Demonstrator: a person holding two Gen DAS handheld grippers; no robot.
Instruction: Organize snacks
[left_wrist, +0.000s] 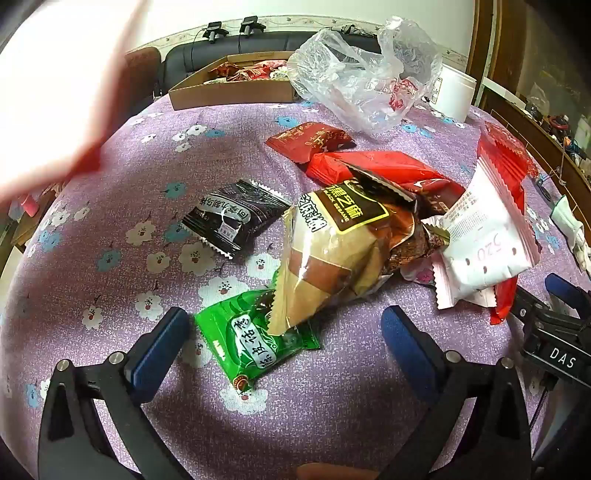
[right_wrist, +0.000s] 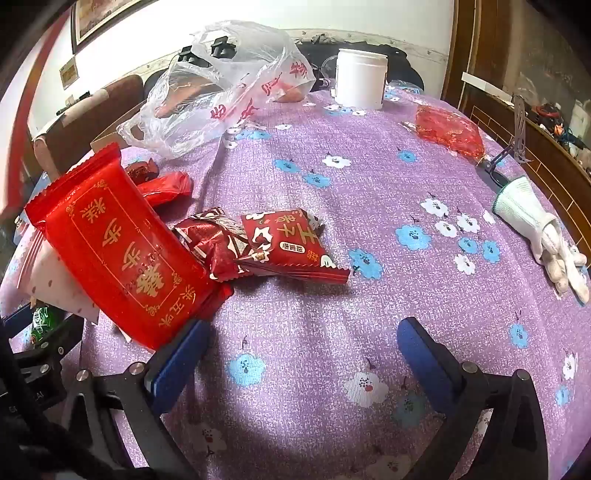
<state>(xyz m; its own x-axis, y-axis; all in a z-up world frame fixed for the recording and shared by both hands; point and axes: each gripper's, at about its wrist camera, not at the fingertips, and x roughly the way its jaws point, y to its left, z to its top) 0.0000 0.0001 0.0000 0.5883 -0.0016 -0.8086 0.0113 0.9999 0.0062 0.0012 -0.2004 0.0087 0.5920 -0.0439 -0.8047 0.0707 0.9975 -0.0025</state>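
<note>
A heap of snack packets lies on the purple flowered tablecloth (left_wrist: 129, 166). In the left wrist view my left gripper (left_wrist: 288, 332) stands open just above the cloth, around the near end of a green packet (left_wrist: 255, 343) and the tip of a tan sesame cake pack (left_wrist: 332, 258). A black packet (left_wrist: 232, 218), red packets (left_wrist: 384, 166) and a white packet (left_wrist: 487, 240) lie beyond. In the right wrist view my right gripper (right_wrist: 301, 339) is open over bare cloth, its left finger against a big red packet (right_wrist: 118, 258). A small red packet (right_wrist: 291, 243) lies ahead.
A cardboard box (left_wrist: 236, 90) with red snacks stands at the far edge, beside a crumpled clear plastic bag (left_wrist: 362, 74) and a white tub (right_wrist: 360, 77). A white glove (right_wrist: 543, 236) and a red mesh pouch (right_wrist: 450, 129) lie on the right.
</note>
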